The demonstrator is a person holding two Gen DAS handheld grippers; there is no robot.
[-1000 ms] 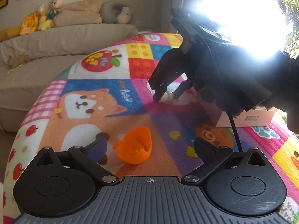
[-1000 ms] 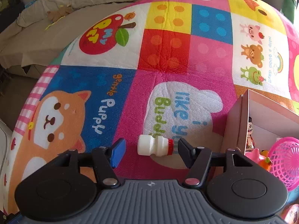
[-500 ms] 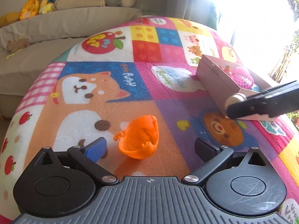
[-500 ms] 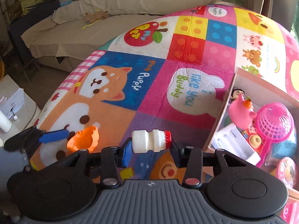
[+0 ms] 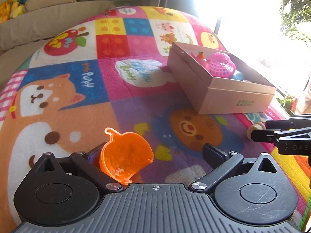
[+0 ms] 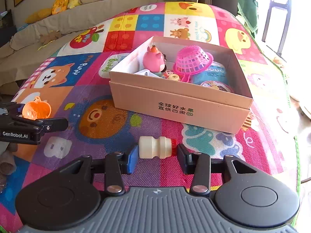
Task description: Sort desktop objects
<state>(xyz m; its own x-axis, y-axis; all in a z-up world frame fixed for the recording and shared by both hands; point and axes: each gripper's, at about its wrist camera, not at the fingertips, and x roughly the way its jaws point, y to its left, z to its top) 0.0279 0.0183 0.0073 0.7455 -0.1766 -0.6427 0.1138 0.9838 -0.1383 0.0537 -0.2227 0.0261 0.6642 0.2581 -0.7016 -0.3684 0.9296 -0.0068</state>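
A small white bottle with a red cap (image 6: 154, 149) lies crosswise between the pads of my right gripper (image 6: 155, 156), above the mat in front of the box. The pads touch both its ends while the jaws are opening. In the left wrist view the same bottle (image 5: 255, 129) shows at the right edge. An orange toy cup (image 5: 124, 155) lies on its side on the mat, inside my open left gripper (image 5: 153, 154) and against the left finger. The cardboard box (image 6: 175, 104) stands open.
The box holds a pink basket (image 6: 191, 62), a pink figure (image 6: 153, 61), a blue packet (image 6: 211, 73) and several small toys. A bright patchwork play mat (image 6: 108, 120) covers the table. A sofa with stuffed toys (image 6: 64, 0) stands beyond its far edge.
My right gripper took the bottle off the mat and carried it to the near side of the box. My left gripper moved forward around the orange cup.
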